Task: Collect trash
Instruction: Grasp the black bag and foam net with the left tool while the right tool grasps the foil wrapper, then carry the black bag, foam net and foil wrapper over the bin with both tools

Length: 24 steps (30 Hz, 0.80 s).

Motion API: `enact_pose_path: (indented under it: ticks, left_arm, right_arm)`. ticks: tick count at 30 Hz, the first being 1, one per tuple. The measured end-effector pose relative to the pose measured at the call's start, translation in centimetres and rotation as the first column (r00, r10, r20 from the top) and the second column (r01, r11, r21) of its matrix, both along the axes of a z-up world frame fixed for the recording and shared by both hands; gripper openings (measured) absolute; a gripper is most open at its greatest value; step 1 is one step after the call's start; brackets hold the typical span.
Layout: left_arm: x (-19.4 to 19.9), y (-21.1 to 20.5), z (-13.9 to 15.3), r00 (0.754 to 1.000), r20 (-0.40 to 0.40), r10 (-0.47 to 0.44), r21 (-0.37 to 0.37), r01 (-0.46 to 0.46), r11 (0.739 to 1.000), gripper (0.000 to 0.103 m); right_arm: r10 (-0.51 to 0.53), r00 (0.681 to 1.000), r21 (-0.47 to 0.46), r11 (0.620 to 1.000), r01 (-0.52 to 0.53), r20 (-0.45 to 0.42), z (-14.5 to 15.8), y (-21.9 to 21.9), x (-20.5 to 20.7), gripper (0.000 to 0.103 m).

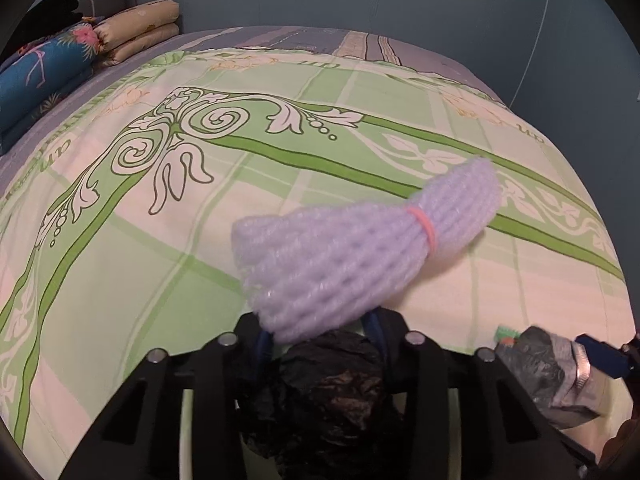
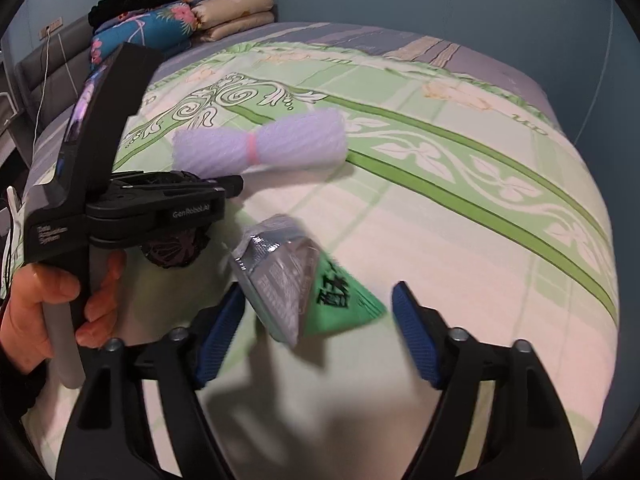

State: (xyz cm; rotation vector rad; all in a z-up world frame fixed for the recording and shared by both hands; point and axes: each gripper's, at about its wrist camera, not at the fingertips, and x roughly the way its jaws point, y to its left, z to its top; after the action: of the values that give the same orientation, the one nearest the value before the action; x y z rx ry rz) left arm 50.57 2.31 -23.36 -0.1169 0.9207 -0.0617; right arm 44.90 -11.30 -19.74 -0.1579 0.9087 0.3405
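The left hand-held gripper (image 2: 224, 188) is clamped on a crumpled black plastic bag (image 1: 332, 384) and on the near end of a lavender foam net sleeve (image 1: 360, 240) tied with a pink band — the sleeve juts out above the green-patterned bed (image 1: 140, 272). The right hand-held gripper (image 2: 316, 332) gapes wide — a silver-and-green foil wrapper (image 2: 296, 284) lies between its blue pads (image 2: 416, 340).

Trash spread across the bed (image 2: 460, 240)

We found the foam net (image 2: 260, 146) lying on the bedspread, beyond the wrapper (image 2: 296, 280), which sat between our right gripper's (image 2: 320, 330) fingers. Our left gripper (image 2: 224, 188) was left of both. Folded bedding (image 2: 236, 12) was stacked at the headboard behind.
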Motion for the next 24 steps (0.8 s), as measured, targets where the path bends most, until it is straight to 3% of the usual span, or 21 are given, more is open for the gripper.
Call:
enact_pose_path:
  ticks: [3, 5, 6, 9, 16, 24]
  left_arm:
    - [0.2, 0.3, 0.0, 1.0, 0.004, 0.006, -0.005, -0.006, 1.0, 0.028]
    - [0.1, 0.3, 0.1, 1.0, 0.013, 0.005, 0.002, -0.005, 1.0, 0.023]
    - [0.1, 0.4, 0.2, 1.0, 0.016, 0.006, 0.002, -0.006, 1.0, 0.021]
    - [0.1, 0.6, 0.4, 1.0, 0.022, 0.009, 0.0, -0.009, 1.0, 0.017]
    - [-1.5, 0.6, 1.8, 0.999, 0.044, -0.022, -0.031, 0.023, 0.999, 0.013]
    - [-5.9, 0.7, 5.9, 0.99, 0.118, -0.077, -0.063, 0.085, 0.994, 0.012]
  right_arm:
    - [0.001, 1.0, -0.028, 1.0, -0.002, -0.009, -0.6, 0.7, 0.8, 0.053]
    - [0.006, 1.0, -0.044, 0.999, -0.007, -0.002, -0.6, 1.1, 1.1, 0.043]
    - [0.008, 1.0, -0.043, 0.999, -0.008, 0.005, -0.5, 1.2, 1.1, 0.031]
    - [0.008, 1.0, -0.046, 0.999, -0.007, 0.009, -0.1, 1.5, 1.2, 0.025]
    - [-0.018, 1.0, 0.021, 1.0, 0.018, -0.003, 1.1, -0.3, -0.2, 0.022]
    - [-0.062, 0.997, 0.086, 0.995, 0.058, 0.046, 5.7, -3.8, -4.3, 0.022]
